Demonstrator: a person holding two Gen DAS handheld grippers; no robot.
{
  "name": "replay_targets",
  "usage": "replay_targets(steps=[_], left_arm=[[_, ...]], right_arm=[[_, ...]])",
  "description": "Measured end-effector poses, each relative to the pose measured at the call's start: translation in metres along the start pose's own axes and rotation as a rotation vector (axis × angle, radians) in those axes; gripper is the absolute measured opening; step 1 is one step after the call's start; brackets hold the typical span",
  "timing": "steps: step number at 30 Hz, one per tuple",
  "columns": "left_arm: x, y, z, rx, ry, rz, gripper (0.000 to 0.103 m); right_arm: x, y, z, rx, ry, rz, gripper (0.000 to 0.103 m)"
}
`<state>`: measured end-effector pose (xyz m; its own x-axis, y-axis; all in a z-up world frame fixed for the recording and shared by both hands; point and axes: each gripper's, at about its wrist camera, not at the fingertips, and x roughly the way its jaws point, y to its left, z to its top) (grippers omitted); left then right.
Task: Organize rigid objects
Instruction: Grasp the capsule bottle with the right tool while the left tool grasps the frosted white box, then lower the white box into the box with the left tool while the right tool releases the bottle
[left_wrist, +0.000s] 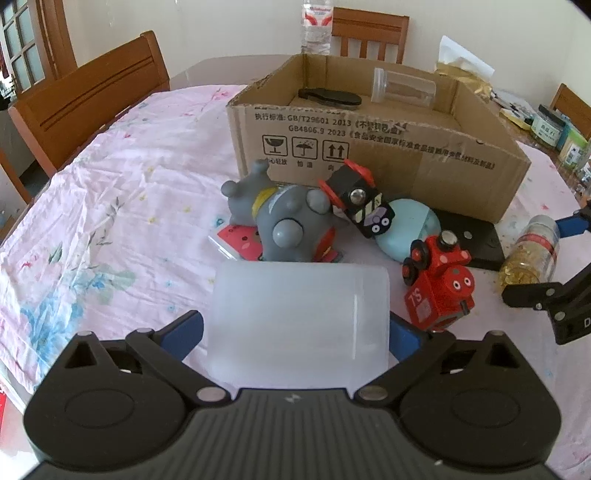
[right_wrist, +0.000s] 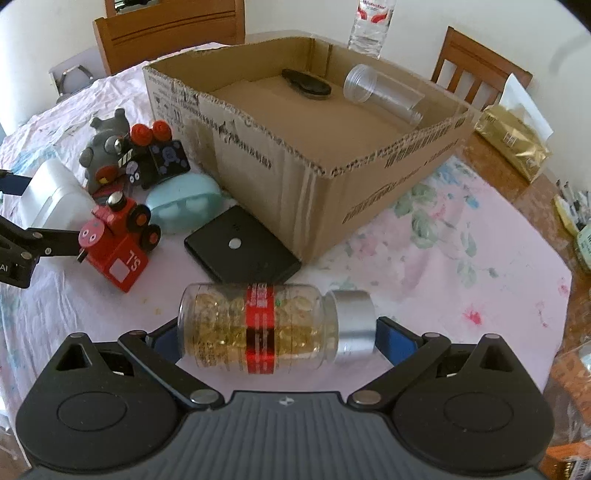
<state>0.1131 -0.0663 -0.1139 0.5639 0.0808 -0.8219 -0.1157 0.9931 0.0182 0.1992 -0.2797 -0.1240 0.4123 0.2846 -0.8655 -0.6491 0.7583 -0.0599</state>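
My left gripper (left_wrist: 297, 330) is shut on a frosted white plastic container (left_wrist: 299, 321), held sideways between its blue pads. My right gripper (right_wrist: 275, 332) is shut on a clear bottle of golden capsules (right_wrist: 258, 328) with a red label and silver cap, held end to end. The open cardboard box (left_wrist: 369, 147) stands behind the toys; inside lie a clear jar (right_wrist: 384, 94) and a black flat object (right_wrist: 306, 83). In front of it lie a grey elephant toy (left_wrist: 284, 218), a black toy train (left_wrist: 364, 205), a red toy train (left_wrist: 439, 280), a light blue case (right_wrist: 184, 206) and a black slab (right_wrist: 242, 245).
A pink floral cloth (left_wrist: 110, 206) covers the table. Wooden chairs (left_wrist: 88, 92) stand around it. A water bottle (right_wrist: 371, 22) stands behind the box. A gold packet (right_wrist: 513, 144) and jars (left_wrist: 550, 127) sit at the right edge. A red card (left_wrist: 242, 240) lies under the elephant.
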Motion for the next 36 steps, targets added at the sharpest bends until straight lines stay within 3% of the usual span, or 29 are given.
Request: replay_targets(steps=[11, 23, 36], left_arm=[[0.003, 0.001, 0.004, 0.023, 0.024, -0.038, 0.083], [0.005, 0.009, 0.011, 0.063, 0.060, -0.077, 0.083], [-0.028, 0.021, 0.042, 0.245, 0.111, -0.178, 0.083]], right_arm=[[-0.003, 0.003, 0.010, 0.021, 0.043, -0.007, 0.095], [-0.004, 0.005, 0.013, 0.047, 0.100, -0.014, 0.096], [-0.044, 0.007, 0.028, 0.084, 0.071, 0.010, 0.096]])
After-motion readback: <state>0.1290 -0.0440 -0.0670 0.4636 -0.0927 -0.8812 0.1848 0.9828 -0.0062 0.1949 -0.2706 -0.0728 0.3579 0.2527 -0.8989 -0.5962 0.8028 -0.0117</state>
